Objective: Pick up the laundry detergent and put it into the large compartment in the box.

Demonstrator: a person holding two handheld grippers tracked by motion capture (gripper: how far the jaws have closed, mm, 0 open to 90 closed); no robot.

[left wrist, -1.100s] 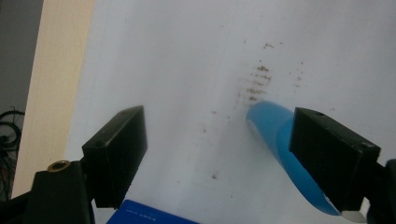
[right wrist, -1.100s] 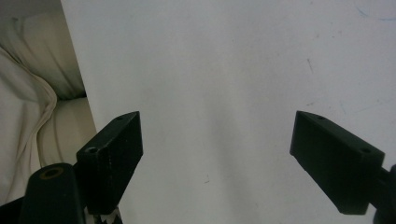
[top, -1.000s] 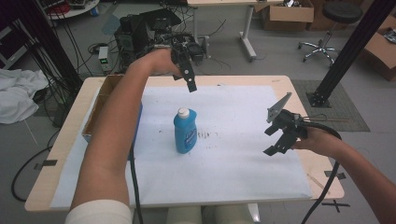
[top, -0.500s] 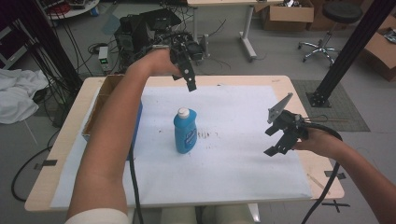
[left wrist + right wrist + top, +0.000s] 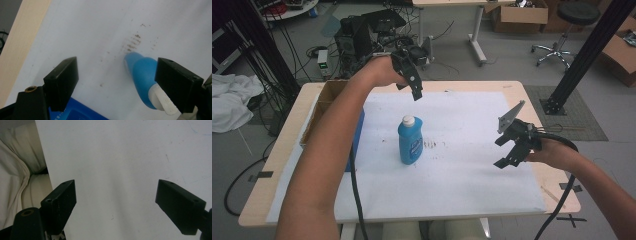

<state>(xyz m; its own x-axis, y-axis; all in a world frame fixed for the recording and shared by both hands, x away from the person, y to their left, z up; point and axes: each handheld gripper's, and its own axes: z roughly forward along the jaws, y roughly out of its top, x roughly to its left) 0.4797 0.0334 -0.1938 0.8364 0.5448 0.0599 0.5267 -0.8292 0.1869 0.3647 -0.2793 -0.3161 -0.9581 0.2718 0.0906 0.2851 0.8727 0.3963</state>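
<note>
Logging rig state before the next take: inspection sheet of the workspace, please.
Surface: wooden table under a white sheet with brown specks beside the bottle.
Job's things: blue bottle, white cap, upright mid-sheet, untouched.
Clutter: open cardboard box at the left edge; tape marks at the table edges.
Grippers: left gripper open, raised beyond the bottle; right gripper open, over bare sheet.
Cables: one trails from each gripper.
Surroundings: electronics, floor cables, stool, cartons, white cloth.

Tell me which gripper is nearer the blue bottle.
Left. The left gripper hangs open above and just behind the blue bottle; the right gripper is open farther off, over the white sheet.
</note>
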